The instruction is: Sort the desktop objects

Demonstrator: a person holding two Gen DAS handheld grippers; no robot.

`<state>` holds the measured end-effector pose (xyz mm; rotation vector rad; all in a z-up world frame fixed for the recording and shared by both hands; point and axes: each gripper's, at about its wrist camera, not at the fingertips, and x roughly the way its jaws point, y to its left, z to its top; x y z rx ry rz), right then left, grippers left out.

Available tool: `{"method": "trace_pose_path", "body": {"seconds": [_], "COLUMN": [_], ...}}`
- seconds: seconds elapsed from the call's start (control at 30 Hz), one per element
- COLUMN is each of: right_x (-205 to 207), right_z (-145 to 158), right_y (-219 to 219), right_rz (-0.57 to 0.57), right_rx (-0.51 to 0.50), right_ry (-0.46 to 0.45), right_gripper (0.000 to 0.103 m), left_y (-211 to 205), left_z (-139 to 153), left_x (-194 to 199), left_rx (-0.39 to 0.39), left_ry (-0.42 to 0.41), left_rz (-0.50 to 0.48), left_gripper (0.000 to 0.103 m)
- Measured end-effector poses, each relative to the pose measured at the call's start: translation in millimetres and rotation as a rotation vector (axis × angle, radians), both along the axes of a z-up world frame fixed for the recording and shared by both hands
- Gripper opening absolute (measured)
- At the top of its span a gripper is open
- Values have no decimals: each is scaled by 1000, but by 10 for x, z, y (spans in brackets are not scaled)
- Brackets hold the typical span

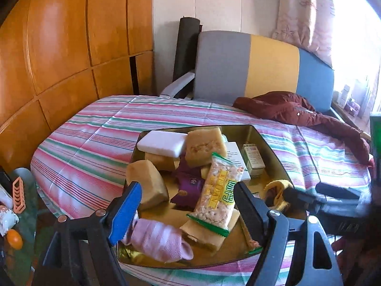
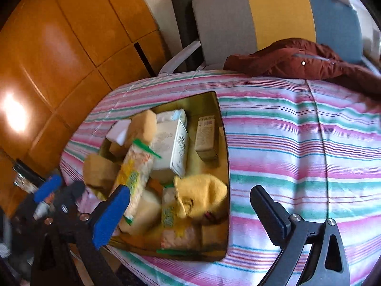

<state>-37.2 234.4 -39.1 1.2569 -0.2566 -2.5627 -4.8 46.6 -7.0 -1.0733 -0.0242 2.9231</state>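
A gold metal tray sits on the striped cloth. It holds tan sponges, a white block, a snack bar packet, a purple packet, small boxes, a pink rolled sock and a yellow sock. My left gripper is open and empty just above the tray's near end. My right gripper is open and empty over the yellow sock; it also shows in the left wrist view at the tray's right side.
A dark red jacket lies at the cloth's far right. A grey, yellow and blue chair stands behind the table. An orange comb and small items lie at the left. A wooden cabinet fills the left.
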Motion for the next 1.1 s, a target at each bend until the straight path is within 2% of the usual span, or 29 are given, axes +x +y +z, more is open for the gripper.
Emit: {"method": "trace_pose_path", "body": {"seconds": [0.13, 0.3, 0.4, 0.63, 0.8, 0.9, 1.1], "right_x": [153, 278, 333, 398, 399, 403, 413], "right_z": [-43, -93, -101, -114, -136, -142, -71], "right_y": [-42, -114, -181, -282, -295, -311, -232], "right_rz": [0, 24, 40, 65, 66, 69, 36], "right_rx": [63, 99, 114, 147, 150, 161, 148], "right_ry": [18, 23, 30, 43, 37, 40, 77], "right_gripper": [101, 101, 101, 101, 102, 102, 102], "left_y": [-20, 34, 35, 25, 28, 31, -6], "left_z": [48, 98, 117, 69, 51, 39, 13], "left_x": [84, 180, 225, 199, 192, 187, 167], "left_rx": [24, -41, -31, 6, 0, -4, 1], "left_ry": [7, 50, 65, 30, 29, 36, 36], "left_rz": [18, 64, 60, 59, 60, 55, 63], "left_gripper": [81, 79, 79, 78, 78, 63, 60]}}
